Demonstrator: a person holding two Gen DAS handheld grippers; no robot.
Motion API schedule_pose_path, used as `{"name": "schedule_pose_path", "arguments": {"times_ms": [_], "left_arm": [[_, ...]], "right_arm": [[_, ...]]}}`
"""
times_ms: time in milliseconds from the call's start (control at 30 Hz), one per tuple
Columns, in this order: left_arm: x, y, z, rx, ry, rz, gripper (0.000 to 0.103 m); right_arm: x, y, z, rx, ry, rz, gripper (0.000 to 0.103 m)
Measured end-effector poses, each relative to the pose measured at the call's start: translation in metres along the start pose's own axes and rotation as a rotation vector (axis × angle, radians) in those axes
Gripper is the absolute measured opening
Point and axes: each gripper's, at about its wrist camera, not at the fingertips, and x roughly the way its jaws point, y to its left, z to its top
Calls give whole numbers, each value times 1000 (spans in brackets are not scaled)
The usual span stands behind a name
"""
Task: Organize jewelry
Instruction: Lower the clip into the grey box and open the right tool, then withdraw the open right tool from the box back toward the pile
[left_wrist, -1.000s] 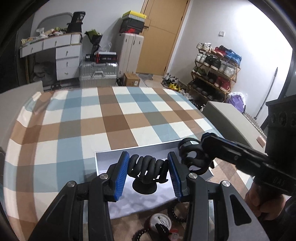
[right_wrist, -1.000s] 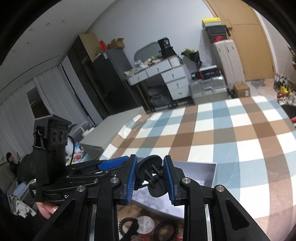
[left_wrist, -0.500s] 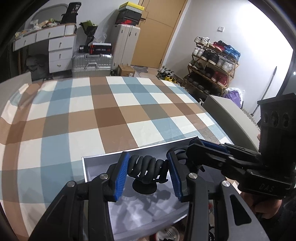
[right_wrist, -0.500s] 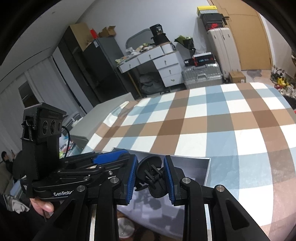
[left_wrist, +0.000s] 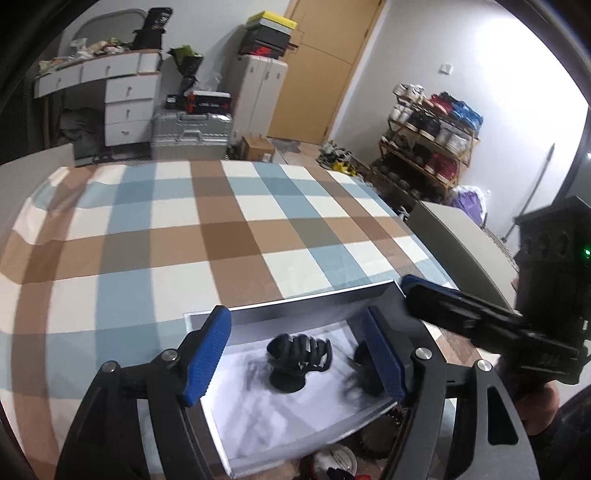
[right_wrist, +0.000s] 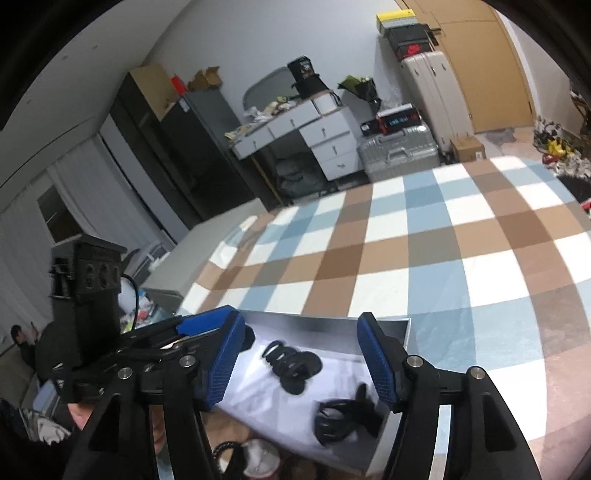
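A grey box with a white lining (left_wrist: 295, 302) (right_wrist: 400, 328) sits on the checked cloth. Two black hair claw clips lie inside it: one near the middle (left_wrist: 299, 358) (right_wrist: 291, 363), the other toward the right end (left_wrist: 364, 373) (right_wrist: 341, 415). My left gripper (left_wrist: 299, 354) is open above the box, its blue pads (left_wrist: 207, 354) on either side of the first clip without touching it. My right gripper (right_wrist: 301, 360) is open above the box too, empty. Each gripper shows in the other's view, the right one (left_wrist: 480, 325) and the left one (right_wrist: 166, 343).
The checked tablecloth (left_wrist: 221, 236) spreads far beyond the box. Black bead bracelets and a small round white tin (right_wrist: 255, 461) lie at the near edge under the grippers. A grey chest (left_wrist: 465, 240) stands to the right of the table.
Both grippers have opened and let go of their black claw clips. The clips now lie in the box.
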Motion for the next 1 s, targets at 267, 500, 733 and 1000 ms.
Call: {"name": "schedule_pose_path", "arguments": {"times_ms": [267, 500, 733, 1000], "left_arm": [[-33, -11, -12, 11, -96, 180, 80], [-58, -26, -15, 61, -164, 290, 82], [-73, -49, -24, 117, -218, 412, 84], [-90, -64, -38, 129, -273, 465, 99]], "right_arm": [[-46, 17, -3, -38, -97, -45, 89], [-82, 29, -15, -63, -166, -67, 103], [-106, 44, -27, -101, -210, -107, 103], [-126, 61, -43, -148, -244, -123, 103]]}}
